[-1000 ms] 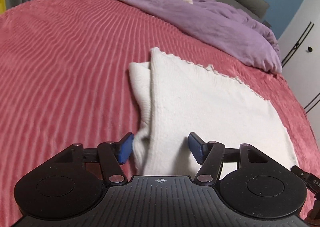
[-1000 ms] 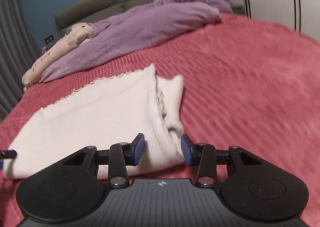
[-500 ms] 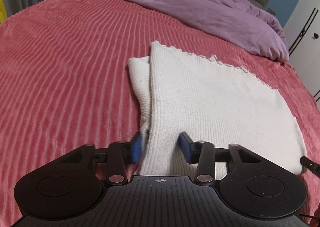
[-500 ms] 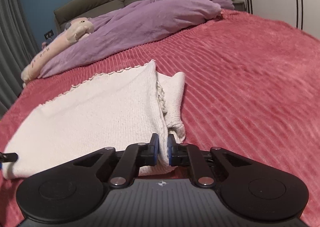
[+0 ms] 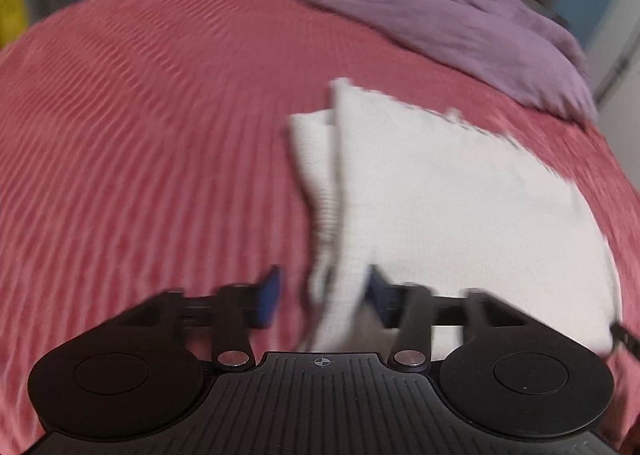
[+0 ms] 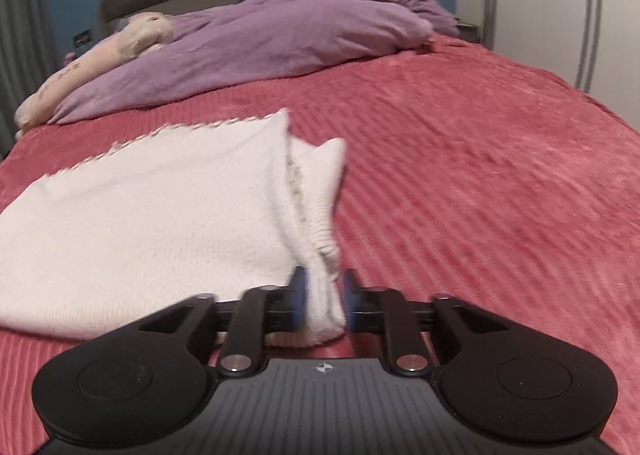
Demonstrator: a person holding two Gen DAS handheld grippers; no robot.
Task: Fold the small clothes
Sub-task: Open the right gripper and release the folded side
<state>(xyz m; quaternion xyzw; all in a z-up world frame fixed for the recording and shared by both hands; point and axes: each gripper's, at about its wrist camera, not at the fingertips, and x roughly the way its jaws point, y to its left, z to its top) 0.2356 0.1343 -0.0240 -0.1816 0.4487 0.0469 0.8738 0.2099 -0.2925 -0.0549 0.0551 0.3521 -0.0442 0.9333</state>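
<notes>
White knit garment (image 6: 160, 215) on red bedspread (image 6: 480, 175), corner pinched by right gripper (image 6: 323, 299), left gripper (image 5: 320, 295) wide astride edge

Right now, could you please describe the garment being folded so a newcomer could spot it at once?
Start from the wide red ribbed bedspread, with a crumpled purple duvet at its far end. Nearer lies the flat white knitted garment. Only this piece is white and has a scalloped far edge, its corner between the right gripper fingers.

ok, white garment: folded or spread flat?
Partly folded. The white garment lies doubled on the red bedspread, one sleeve tucked along its folded edge.
</notes>
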